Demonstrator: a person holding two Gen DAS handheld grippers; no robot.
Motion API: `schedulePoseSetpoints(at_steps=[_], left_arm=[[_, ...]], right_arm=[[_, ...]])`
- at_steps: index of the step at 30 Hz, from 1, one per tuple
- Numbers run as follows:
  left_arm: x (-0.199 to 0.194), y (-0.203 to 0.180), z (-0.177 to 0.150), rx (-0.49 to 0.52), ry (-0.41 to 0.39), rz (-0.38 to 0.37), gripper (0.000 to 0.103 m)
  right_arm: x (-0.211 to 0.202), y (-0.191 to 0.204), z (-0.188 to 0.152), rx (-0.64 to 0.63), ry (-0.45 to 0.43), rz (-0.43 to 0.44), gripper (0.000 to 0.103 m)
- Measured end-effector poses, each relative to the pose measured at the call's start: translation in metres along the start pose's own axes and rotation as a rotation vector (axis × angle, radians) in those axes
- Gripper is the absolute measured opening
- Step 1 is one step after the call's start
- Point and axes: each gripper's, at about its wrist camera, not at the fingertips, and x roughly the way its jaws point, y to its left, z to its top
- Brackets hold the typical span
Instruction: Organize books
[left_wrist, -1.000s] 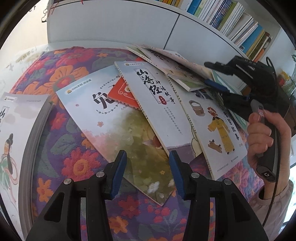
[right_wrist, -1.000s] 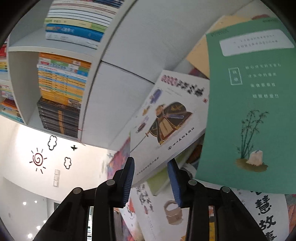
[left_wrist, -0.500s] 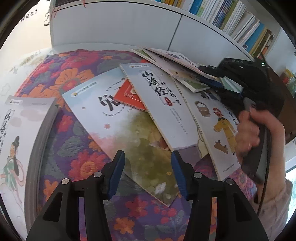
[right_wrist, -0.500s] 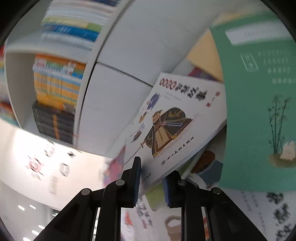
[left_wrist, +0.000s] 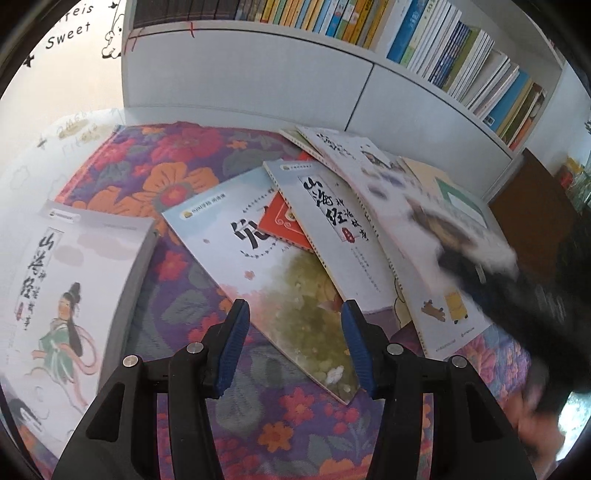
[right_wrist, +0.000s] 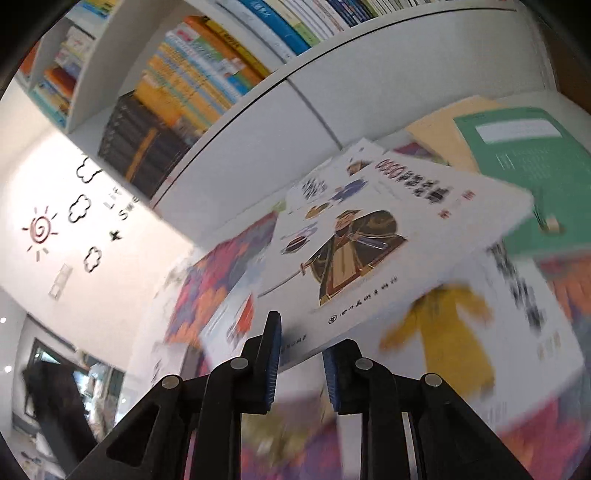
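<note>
Several thin books lie fanned out on a floral cloth (left_wrist: 177, 184): a pale-blue book (left_wrist: 229, 254), a red book (left_wrist: 284, 225) and a white calligraphy book (left_wrist: 332, 229). My left gripper (left_wrist: 295, 332) hovers open above the pale-blue book's near corner, with nothing between its fingers. My right gripper (right_wrist: 301, 354) is shut on the near edge of a white warrior book (right_wrist: 369, 243), which is tilted up off the pile. In the left wrist view that warrior book (left_wrist: 406, 206) and the right gripper (left_wrist: 517, 295) are blurred by motion. A green book (right_wrist: 524, 166) lies behind it.
A neat stack of books (left_wrist: 74, 280) sits at the left on the cloth. A white bookshelf (left_wrist: 258, 85) full of upright books stands right behind the table. A book with a yellow figure (right_wrist: 461, 332) lies under the lifted one.
The right gripper closed on the warrior book's edge and swung it up and across the pile. The left gripper rose slightly and its jaws stand a little wider.
</note>
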Motion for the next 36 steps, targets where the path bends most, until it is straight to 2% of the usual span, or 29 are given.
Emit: schedulePoseSetpoints(at_steps=[5, 9, 12, 14, 16, 20, 23, 25, 30, 33, 36], left_arm=[[-0.013, -0.004, -0.006, 0.023, -0.02, 0.011, 0.05], [-0.016, -0.008, -0.023, 0.03, 0.0, 0.005, 0.05], [-0.021, -0.013, -0.042, 0.053, 0.02, -0.018, 0.05], [-0.024, -0.017, -0.05, 0.07, 0.023, -0.007, 0.05], [-0.028, -0.021, -0.059, 0.086, 0.026, 0.0, 0.05], [-0.028, -0.032, -0.073, 0.101, 0.051, -0.011, 0.05], [-0.025, -0.046, -0.076, 0.123, 0.058, -0.011, 0.05], [-0.022, -0.056, -0.074, 0.139, 0.057, -0.007, 0.05], [-0.007, -0.077, -0.074, 0.191, 0.059, 0.026, 0.05], [0.007, -0.081, -0.076, 0.213, 0.071, 0.024, 0.05], [0.014, -0.079, -0.078, 0.221, 0.063, 0.006, 0.052]], right_arm=[[-0.047, 0.0, -0.057, -0.007, 0.01, -0.001, 0.021], [-0.076, -0.002, -0.099, -0.004, 0.046, 0.003, 0.021], [-0.079, -0.003, -0.123, -0.013, 0.114, -0.011, 0.029], [-0.071, -0.008, -0.134, 0.012, 0.2, -0.034, 0.043], [-0.068, -0.012, -0.144, 0.041, 0.27, -0.012, 0.051], [-0.088, -0.009, -0.158, 0.032, 0.294, 0.04, 0.053], [-0.114, -0.01, -0.169, 0.009, 0.266, 0.07, 0.054], [-0.128, -0.012, -0.168, -0.027, 0.213, 0.05, 0.054], [-0.136, -0.029, -0.118, -0.154, 0.046, -0.145, 0.054], [-0.117, -0.041, -0.082, -0.211, 0.023, -0.25, 0.054], [-0.097, -0.061, -0.06, -0.206, 0.047, -0.283, 0.054]])
